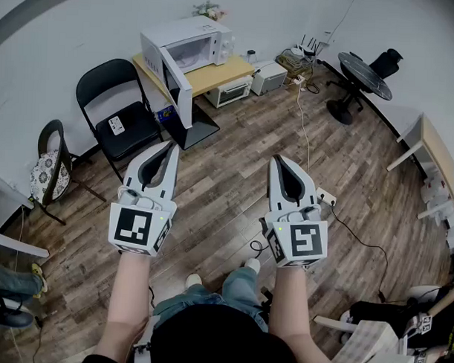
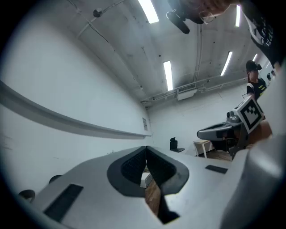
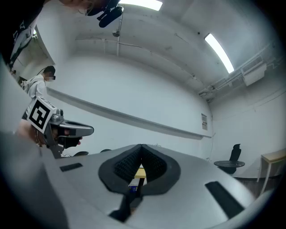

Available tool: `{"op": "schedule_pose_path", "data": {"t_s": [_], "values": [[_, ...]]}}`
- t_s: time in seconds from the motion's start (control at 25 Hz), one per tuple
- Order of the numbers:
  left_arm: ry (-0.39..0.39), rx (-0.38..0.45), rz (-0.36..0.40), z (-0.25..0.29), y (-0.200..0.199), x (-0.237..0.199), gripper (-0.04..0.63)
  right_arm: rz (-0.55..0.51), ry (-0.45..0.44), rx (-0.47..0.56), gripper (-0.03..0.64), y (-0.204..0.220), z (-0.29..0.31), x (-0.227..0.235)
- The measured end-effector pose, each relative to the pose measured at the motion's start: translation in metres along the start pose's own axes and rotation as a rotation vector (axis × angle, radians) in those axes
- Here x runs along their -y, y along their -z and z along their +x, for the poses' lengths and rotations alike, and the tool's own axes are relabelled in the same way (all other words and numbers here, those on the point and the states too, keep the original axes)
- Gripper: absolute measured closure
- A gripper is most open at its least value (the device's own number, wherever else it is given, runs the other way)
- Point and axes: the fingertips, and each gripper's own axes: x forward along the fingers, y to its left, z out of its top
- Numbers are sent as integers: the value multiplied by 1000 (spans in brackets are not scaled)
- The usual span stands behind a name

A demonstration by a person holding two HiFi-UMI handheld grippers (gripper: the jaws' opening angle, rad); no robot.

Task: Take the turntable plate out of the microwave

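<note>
1. The wooden floor (image 1: pixel 234 192) stretches between us and the low table (image 1: pixel 220 71) by the wall. We stand well apart from it, so the approach is the step in hand.
2. The microwave (image 1: pixel 183 41) sits on that table with its door (image 1: pixel 178 86) hanging open.
3. Our left gripper (image 1: pixel 171 147) and right gripper (image 1: pixel 276 161) point toward it, jaws pressed together and holding nothing.
4. We cannot make out the turntable plate from here; we judge it lies inside the cavity. Next we need to walk closer, part one gripper's jaws and reach for the plate's rim.
</note>
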Motion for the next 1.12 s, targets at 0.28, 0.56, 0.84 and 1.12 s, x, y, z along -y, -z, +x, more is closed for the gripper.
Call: {"op": "schedule_pose_path", "data": {"t_s": [0.28, 0.56, 0.84, 1.12], "values": [[-9, 24, -1, -5, -5, -11, 583, -40, 39, 12, 601, -8, -8, 0], [-44, 17, -48, -7, -5, -19, 405, 77, 16, -11, 367, -9, -2, -4], [-54, -31, -144, 6, 10, -33, 193, 156, -4, -71, 268, 5, 11, -8], [-76, -52, -142, 44, 32, -43, 193, 178, 45, 21, 268, 13, 36, 29]]}}
